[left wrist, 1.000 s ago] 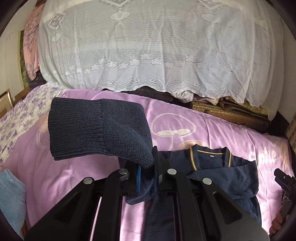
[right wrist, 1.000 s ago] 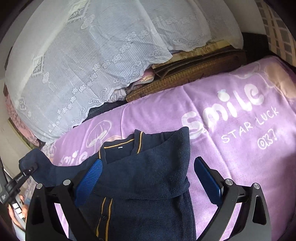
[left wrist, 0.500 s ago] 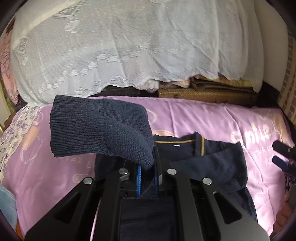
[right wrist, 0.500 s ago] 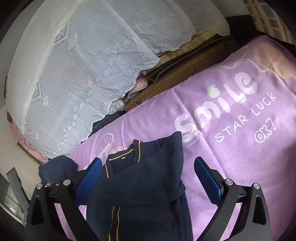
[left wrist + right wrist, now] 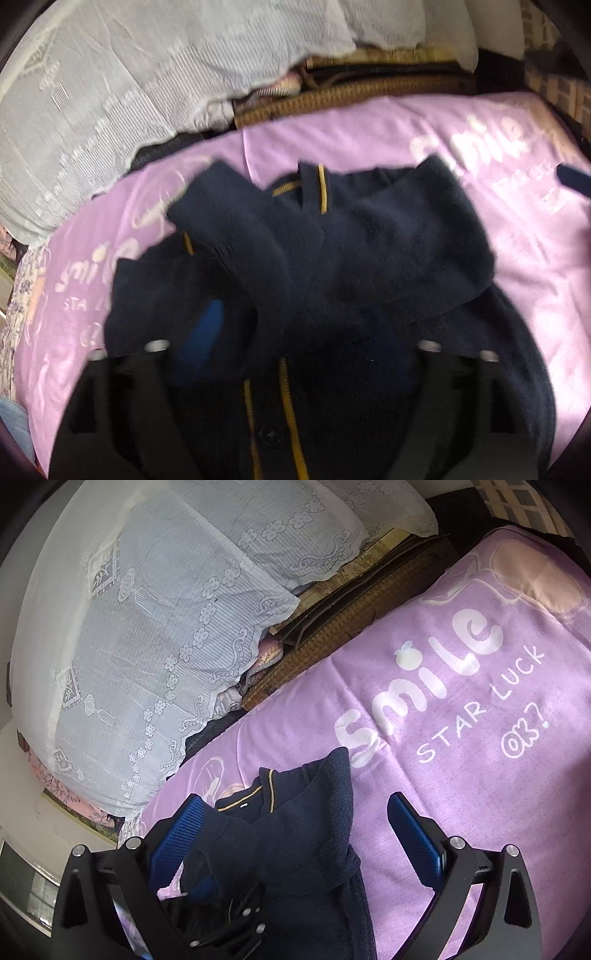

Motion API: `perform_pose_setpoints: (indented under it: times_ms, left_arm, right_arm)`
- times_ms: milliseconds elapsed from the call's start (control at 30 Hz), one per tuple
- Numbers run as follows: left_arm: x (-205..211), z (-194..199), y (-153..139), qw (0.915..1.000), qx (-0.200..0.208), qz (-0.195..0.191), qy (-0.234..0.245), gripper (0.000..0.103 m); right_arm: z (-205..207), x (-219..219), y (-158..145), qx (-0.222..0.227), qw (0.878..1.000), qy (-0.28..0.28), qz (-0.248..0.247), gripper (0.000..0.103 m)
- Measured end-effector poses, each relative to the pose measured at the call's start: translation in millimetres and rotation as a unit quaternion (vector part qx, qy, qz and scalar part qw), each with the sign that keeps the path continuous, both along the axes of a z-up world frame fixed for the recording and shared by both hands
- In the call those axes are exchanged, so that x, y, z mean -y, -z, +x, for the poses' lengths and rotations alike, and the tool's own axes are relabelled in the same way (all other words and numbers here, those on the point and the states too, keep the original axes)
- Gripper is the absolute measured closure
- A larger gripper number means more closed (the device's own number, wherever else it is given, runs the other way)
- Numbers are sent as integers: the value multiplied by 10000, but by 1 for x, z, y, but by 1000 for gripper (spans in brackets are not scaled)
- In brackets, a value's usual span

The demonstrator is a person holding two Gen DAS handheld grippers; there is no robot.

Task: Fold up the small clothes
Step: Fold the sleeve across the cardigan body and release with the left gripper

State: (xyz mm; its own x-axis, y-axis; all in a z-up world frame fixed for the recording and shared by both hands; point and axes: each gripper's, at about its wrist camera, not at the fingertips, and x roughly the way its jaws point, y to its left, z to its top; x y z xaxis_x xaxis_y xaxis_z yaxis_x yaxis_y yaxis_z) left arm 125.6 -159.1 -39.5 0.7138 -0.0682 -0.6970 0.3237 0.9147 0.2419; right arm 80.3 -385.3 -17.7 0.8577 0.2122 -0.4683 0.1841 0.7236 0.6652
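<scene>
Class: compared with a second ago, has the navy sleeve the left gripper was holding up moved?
Yes. The sleeve has dropped from above the purple sheet onto the cardigan; the left gripper has just been opening, nothing gripped.

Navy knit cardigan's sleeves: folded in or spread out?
Folded in: both sleeves of the navy knit cardigan lie crossed over its chest on the purple bedsheet.

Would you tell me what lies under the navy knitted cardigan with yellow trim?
The navy knitted cardigan with yellow trim lies on the purple printed bedsheet, whose pattern shows around it. Whatever sits directly beneath the garment is covered.
</scene>
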Motion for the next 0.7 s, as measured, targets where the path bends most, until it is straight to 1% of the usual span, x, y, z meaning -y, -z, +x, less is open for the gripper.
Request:
perform_pose_setpoints:
  times_ms: [67,133,233,267,300,367,400,433,467,500,567,600,700]
  left_arm:
    - [-9,-11,-13,9998,121,-116,92,7]
    - [-21,-22,-23,9996,145,-146,195,6]
    - [-49,-33,-31,9994,236,-168,166,5]
    - [-61,-34,-32,9994,295,-186,79,5]
    - [-80,-33,-32,9991,341,-216,-116,5]
    - [-105,-21,-31,9980,281,-266,-496,5]
    - [-127,-8,-30,9951,152,-352,-909,5]
    - [-141,-1,-27,9925,61,-427,-1144,5]
    - [-159,13,-24,9873,-96,-572,-1478,5]
    - [-171,20,-22,9839,-183,-674,-1647,5]
    - [-184,34,-16,9791,-288,-799,-1849,5]
    - [-186,37,-13,9784,-286,-800,-1882,5]
    - [-178,46,-1,9810,-316,-670,-1792,5]
  right_arm:
    - [1,-3,0,-9,10000,-28,-75,4]
    - [3,-9,-1,-3,9998,-75,-202,4]
    - [5,-22,-5,9,9984,-241,-509,4]
    - [6,-28,-8,17,9974,-308,-654,4]
    - [7,-36,-10,31,9958,-391,-830,4]
    - [8,-50,-14,40,9923,-548,-1109,4]
    - [9,-58,-16,41,9898,-646,-1267,4]
    - [10,-72,-17,45,9858,-796,-1481,4]
    - [10,-80,-18,47,9830,-891,-1603,4]
    - [11,-94,-18,46,9781,-1041,-1799,4]
    - [12,-116,-17,46,9696,-1238,-2109,4]
    - [12,-123,-16,43,9667,-1286,-2213,4]
    - [13,-152,-10,-24,9524,-1471,-2668,4]
